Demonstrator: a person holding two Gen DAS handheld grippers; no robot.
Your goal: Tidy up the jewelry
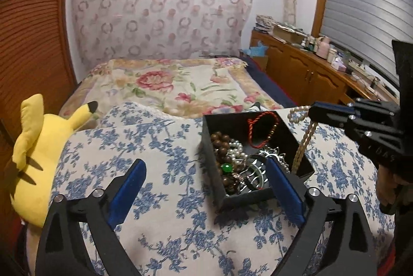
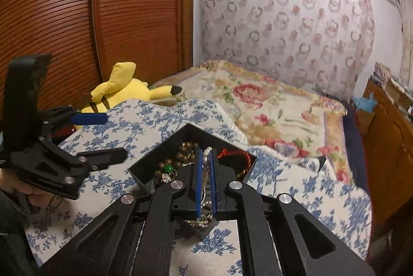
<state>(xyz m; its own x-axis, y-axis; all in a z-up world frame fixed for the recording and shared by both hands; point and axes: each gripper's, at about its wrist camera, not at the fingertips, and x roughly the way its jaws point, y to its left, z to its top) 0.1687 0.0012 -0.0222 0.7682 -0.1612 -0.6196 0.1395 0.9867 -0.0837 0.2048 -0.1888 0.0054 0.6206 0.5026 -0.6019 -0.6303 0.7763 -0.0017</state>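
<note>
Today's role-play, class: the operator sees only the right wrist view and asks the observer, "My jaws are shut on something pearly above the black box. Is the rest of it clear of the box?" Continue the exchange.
Observer: No. In the left wrist view the right gripper holds the pearl necklace above the box, and a beige beaded strand hangs from it down into the box.
Operator: My own fingers hide part of something red in there. What is it?
Observer: A red cord bracelet with gold beads, lying looped in the box's far corner.
</note>
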